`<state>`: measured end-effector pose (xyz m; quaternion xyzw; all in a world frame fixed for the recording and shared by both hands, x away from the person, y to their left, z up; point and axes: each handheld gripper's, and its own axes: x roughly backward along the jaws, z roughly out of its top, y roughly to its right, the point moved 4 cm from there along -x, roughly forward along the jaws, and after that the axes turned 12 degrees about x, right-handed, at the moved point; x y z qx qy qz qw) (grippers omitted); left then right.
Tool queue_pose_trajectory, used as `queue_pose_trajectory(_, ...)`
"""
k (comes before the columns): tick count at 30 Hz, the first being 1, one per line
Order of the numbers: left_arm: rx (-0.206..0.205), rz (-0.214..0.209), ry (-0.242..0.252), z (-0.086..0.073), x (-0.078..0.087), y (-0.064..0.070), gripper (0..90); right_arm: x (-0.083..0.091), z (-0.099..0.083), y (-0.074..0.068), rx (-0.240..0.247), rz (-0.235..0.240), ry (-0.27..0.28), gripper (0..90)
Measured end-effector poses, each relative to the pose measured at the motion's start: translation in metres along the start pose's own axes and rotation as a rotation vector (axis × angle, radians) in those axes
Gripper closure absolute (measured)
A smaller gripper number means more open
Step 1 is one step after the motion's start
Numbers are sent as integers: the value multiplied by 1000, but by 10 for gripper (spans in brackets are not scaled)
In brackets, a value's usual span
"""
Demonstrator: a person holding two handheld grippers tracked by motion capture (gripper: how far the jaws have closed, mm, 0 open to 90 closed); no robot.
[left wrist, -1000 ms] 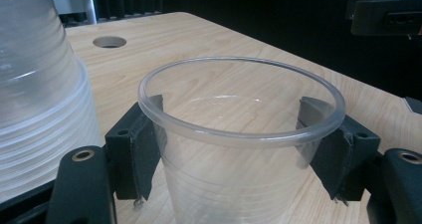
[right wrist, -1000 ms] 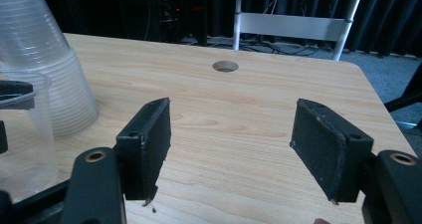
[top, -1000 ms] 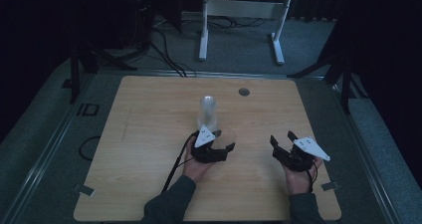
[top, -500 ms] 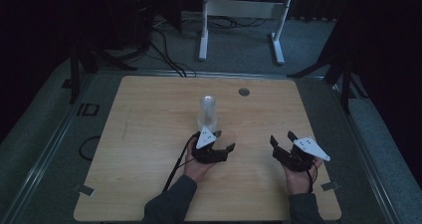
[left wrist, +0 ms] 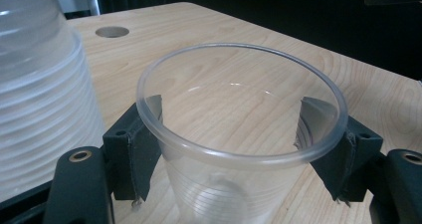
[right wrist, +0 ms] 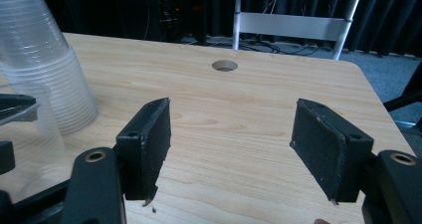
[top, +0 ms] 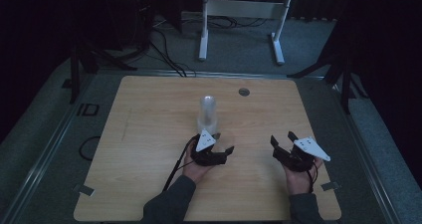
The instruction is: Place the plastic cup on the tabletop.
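A clear plastic cup [left wrist: 239,149] stands upright between the jaws of my left gripper [left wrist: 231,134], and both pads press on its wall just under the rim. In the high view that gripper [top: 221,142] sits mid-table, just in front of a tall upside-down stack of clear cups [top: 208,113]. The stack [left wrist: 35,84] rises right beside the held cup. My right gripper [top: 282,139] hovers at the table's right side, apart from the cups. Its jaws [right wrist: 231,139] are spread wide with nothing between them. From there the stack [right wrist: 40,59] and the held cup [right wrist: 30,134] lie off to the left.
The wooden table [top: 149,134] has a round cable hole [top: 243,91] near its far edge. A white metal frame [top: 244,15] and cables stand on the floor behind the table. Dark floor surrounds it on all sides.
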<state>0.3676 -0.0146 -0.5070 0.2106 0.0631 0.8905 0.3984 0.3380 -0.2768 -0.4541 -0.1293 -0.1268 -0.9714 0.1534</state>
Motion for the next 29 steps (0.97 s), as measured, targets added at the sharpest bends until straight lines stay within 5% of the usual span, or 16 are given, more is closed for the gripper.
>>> queue_pose_trajectory(13,7,16,-103,-10,7,5,141,0,0,0,2,-1,1,313)
queue_pose_trajectory(29,41,49,-110,-18,32,-8,130,0,0,2,-2,0,-3,308)
